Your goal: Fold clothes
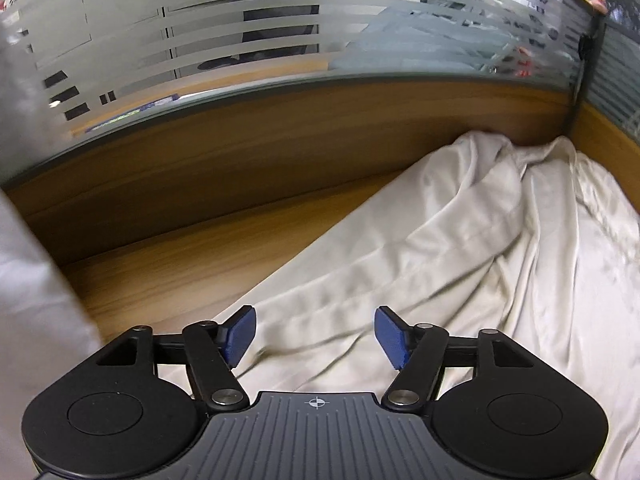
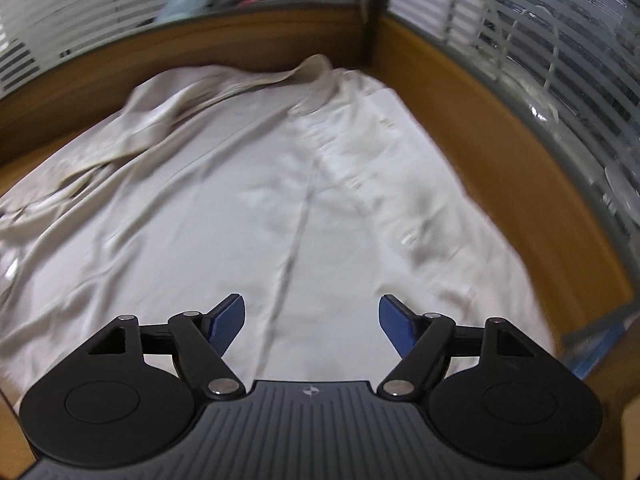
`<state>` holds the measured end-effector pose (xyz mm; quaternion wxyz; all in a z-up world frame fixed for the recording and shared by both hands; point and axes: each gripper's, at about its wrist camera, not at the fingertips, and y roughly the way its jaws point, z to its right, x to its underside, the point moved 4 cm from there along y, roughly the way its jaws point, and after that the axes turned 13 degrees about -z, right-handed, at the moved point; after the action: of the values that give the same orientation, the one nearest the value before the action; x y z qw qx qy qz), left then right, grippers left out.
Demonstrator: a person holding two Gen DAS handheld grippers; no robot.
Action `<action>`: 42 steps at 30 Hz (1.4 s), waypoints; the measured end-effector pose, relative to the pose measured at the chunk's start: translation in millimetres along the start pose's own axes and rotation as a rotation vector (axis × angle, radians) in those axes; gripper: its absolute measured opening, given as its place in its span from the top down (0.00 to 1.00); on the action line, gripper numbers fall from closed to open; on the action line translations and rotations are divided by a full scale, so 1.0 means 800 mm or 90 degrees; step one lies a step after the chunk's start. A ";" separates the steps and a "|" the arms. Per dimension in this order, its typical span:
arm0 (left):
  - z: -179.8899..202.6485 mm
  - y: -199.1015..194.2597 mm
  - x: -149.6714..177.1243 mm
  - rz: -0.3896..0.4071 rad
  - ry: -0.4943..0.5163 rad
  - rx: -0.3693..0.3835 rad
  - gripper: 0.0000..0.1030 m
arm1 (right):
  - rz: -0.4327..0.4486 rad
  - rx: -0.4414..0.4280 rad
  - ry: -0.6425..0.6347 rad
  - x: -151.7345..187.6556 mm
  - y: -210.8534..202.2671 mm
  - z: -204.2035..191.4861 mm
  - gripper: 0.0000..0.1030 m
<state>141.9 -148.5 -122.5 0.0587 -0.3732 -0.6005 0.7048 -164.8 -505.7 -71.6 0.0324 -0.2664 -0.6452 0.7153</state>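
Left wrist view: the left gripper (image 1: 315, 334), a black linkage with blue ribbed pads (image 1: 240, 334), is hovering with its jaws spread wide and grasping nothing, positioned above the near edge of a cream-white, smooth-fabric shirt (image 1: 460, 248). The garment is lying on a wooden desk surface (image 1: 180, 264) and is bunching into raised folds toward the far right corner, where it is touching the low wooden back panel (image 1: 280, 148). Pale cloth, too blurred to identify, is filling the left margin. Beyond the panel, a frosted-stripe glass partition (image 1: 240, 40) is closing off the scene. Right wrist view: the right gripper (image 2: 312, 320), of the same build, is likewise standing released, its jaws wide apart over the near hem of the shirt (image 2: 280, 184). The garment is spreading flat across most of the desk, with a vertical seam or placket running away from the gripper toward a collar (image 2: 316, 68) lying near the far corner; a rumpled sleeve (image 2: 132, 136) is folding over the left side. Bare wood is showing at the right, bordered by striped glass.
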 end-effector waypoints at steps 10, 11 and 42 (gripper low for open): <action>0.080 0.060 -0.085 -0.004 -0.062 0.060 0.26 | 0.007 0.009 0.000 -0.142 0.095 0.098 0.17; 0.089 0.068 -0.094 -0.007 -0.067 0.064 0.26 | 0.008 0.007 0.004 -0.155 0.108 0.102 0.16; 0.092 0.127 -0.125 -0.018 -0.219 -0.094 0.95 | 0.025 -0.070 -0.120 -0.333 0.270 0.055 0.89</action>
<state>206.6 -288.3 -167.0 -0.0626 -0.2426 -0.6568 0.7112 108.8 -684.9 -183.3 -0.0571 -0.2116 -0.6785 0.7011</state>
